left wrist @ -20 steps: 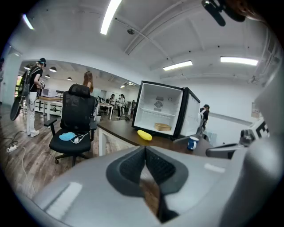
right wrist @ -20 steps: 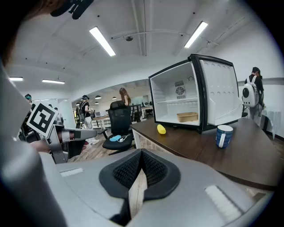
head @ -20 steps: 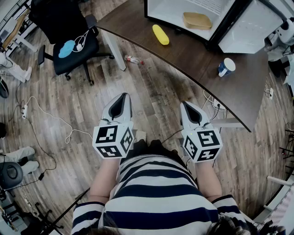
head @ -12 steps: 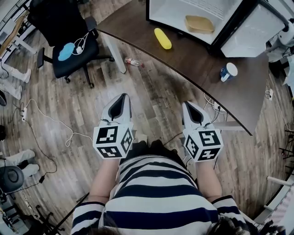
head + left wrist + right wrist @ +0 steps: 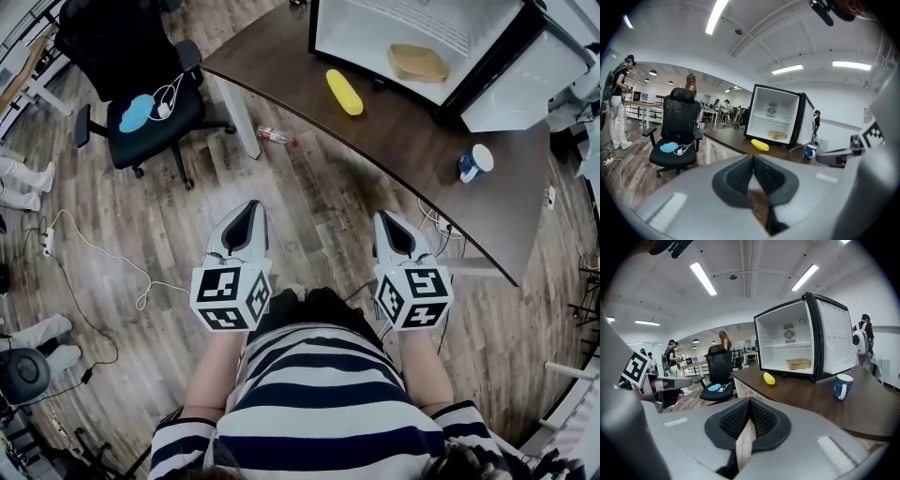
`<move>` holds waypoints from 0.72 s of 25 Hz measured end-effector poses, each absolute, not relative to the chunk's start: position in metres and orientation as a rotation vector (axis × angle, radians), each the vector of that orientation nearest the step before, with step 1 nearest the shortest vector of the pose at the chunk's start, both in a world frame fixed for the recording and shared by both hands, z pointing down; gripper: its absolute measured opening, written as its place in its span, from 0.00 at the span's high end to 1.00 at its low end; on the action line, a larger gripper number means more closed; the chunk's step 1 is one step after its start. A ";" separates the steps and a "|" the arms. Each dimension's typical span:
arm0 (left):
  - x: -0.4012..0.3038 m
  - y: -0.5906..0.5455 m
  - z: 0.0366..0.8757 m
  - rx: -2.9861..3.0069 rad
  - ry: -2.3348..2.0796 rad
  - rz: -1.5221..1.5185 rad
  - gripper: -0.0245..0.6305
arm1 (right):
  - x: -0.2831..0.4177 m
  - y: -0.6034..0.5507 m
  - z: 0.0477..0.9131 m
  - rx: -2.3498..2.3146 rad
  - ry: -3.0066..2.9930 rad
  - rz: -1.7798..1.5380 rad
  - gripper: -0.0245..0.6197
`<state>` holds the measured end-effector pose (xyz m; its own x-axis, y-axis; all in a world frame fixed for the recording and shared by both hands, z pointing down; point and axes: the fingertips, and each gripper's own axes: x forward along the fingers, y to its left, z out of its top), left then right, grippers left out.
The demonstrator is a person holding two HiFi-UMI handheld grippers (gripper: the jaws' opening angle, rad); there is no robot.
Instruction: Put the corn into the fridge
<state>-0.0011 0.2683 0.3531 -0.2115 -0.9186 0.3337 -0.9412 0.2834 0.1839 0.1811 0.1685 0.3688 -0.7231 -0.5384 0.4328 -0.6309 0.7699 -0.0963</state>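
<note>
**Corn (image 5: 344, 92) on the table (image 5: 403, 136), nothing gripped yet**

The corn lies just in front of the open fridge (image 5: 375, 33), well apart from both tongs. The left gripper (image 5: 251, 208) and right gripper (image 5: 387, 223) hang over the floor by the person's waist, jaws pressed together on nothing (probably a resting carry before the reach). The fridge's top and door run out of the head view. What the tan tray (image 5: 419, 62) inside holds can't be made out.

Your head camera looks steeply down on the left tool (image 5: 249, 208) and right tool (image 5: 387, 220), with the desk (image 5: 412, 141) well ahead at the top. Each tool's camera faces forward along its own jaws toward that desk. All three views share the desk, the fridge (image 5: 375, 33) and the chair (image 5: 150, 103).
</note>
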 end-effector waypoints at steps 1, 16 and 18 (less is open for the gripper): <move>-0.006 0.269 0.354 1.677 -2.183 0.080 0.96 | 0.177 0.168 0.369 0.891 -2.581 0.332 0.97; -0.052 0.270 0.365 1.694 -2.152 0.096 0.96 | 0.118 0.158 0.374 0.854 -2.583 0.320 0.89; -0.058 0.267 0.365 1.690 -2.154 0.089 0.96 | 0.109 0.152 0.375 0.840 -2.581 0.311 0.84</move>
